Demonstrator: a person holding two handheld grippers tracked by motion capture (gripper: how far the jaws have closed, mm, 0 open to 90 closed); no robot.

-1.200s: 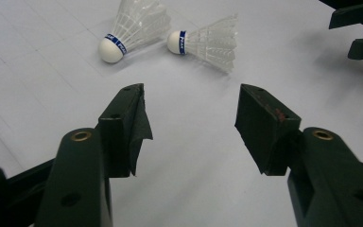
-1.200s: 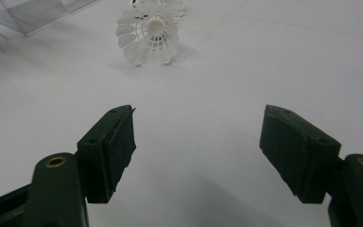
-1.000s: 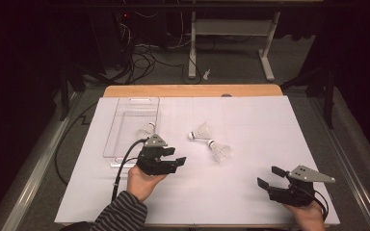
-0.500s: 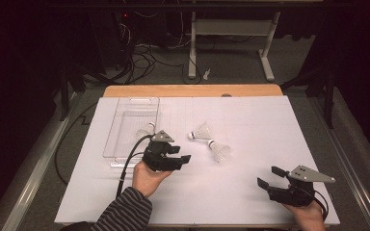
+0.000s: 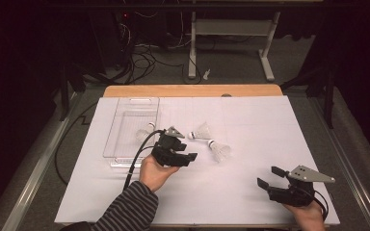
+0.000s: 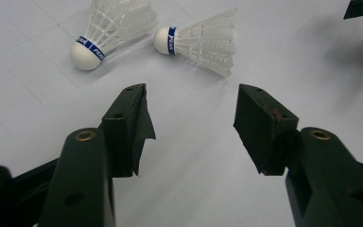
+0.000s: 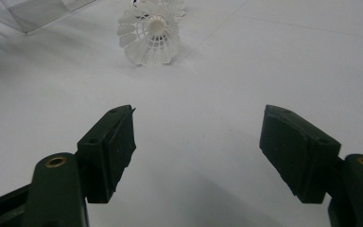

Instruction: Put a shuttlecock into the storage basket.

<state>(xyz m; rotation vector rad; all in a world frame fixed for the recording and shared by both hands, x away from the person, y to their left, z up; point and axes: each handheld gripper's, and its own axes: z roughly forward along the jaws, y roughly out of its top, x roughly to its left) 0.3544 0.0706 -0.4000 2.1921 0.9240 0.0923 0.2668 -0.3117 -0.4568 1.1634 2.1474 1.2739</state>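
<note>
Two white shuttlecocks with blue bands lie on the white table cover, one (image 5: pixel 202 131) (image 6: pixel 111 28) a little farther back than the other (image 5: pixel 220 151) (image 6: pixel 203 40). My left gripper (image 5: pixel 189 152) (image 6: pixel 191 111) hovers just left of them, pointing toward them, open and empty. A third shuttlecock (image 5: pixel 144 133) lies in the clear tray (image 5: pixel 125 120) near its right wall. Near the front right corner my right gripper (image 5: pixel 269 177) (image 7: pixel 198 125) is open and empty. It faces the nearer shuttlecock (image 7: pixel 149 35) from a distance.
The clear tray (image 7: pixel 38 12) stands at the left of the white cover (image 5: pixel 250 115). A wooden table edge (image 5: pixel 192 90) runs along the back. Beyond it are cables and a desk frame (image 5: pixel 231 29) on the floor. The left gripper's cable (image 5: pixel 137 159) trails toward the front.
My left gripper has moved a little to the right and away from the front edge, closer to the two shuttlecocks. The right gripper has stayed in place.
</note>
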